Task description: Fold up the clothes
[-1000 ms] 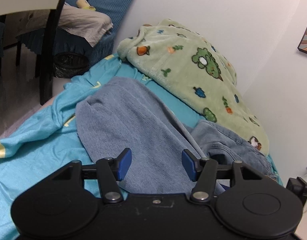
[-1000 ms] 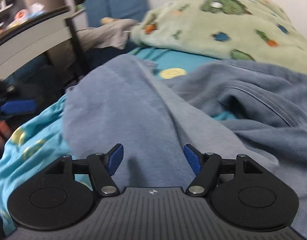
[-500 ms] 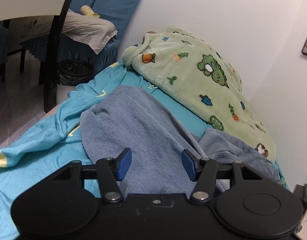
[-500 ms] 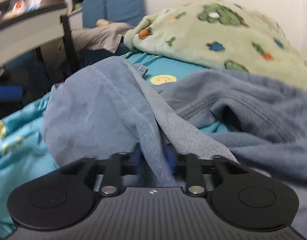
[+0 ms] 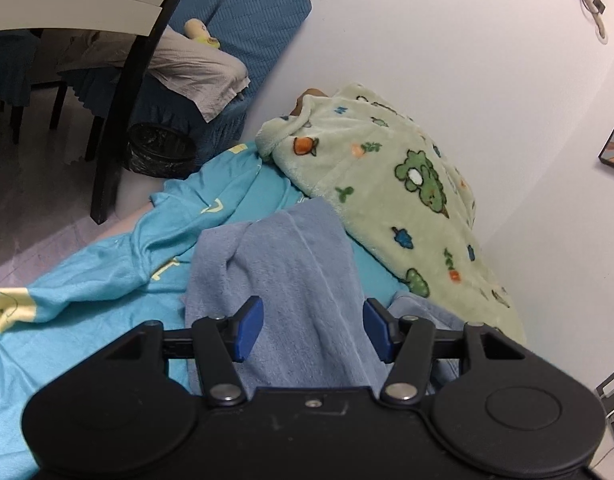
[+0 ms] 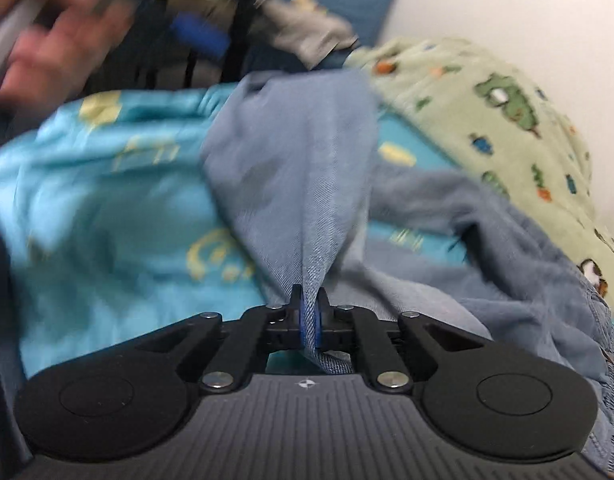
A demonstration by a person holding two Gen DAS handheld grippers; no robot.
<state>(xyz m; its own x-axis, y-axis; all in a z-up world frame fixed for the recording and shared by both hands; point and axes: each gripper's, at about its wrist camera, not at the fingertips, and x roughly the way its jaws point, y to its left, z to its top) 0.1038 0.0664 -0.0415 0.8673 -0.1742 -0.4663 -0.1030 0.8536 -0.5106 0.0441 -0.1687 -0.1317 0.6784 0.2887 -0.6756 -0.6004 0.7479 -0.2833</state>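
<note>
Right wrist view is blurred, but the right gripper (image 6: 309, 318) shows well: its blue pads are pressed together on a fold of the blue-grey garment (image 6: 295, 184), and the jaws have just been closing onto this cloth. The garment goes up from the pads like a tent and spreads over the turquoise sheet (image 6: 107, 208), which has yellow prints that I cannot read because of the blur. At the top left a person's hand (image 6: 47, 36) is only a smear. In the left wrist view the left gripper (image 5: 313, 328) hangs over the same garment (image 5: 291, 280) with its jaws apart, the cloth under the gap and no pad pressing it. A green blanket with cartoon figures (image 5: 387, 184) lies along the wall, and its near end is cut off by the gripper body. On the floor, near the dark table leg (image 5: 125, 112), stands a dark basket with a black liner (image 5: 159, 152); what is inside cannot be seen. A beige cloth (image 5: 195, 72) lies on the blue chair (image 5: 251, 20).
</note>
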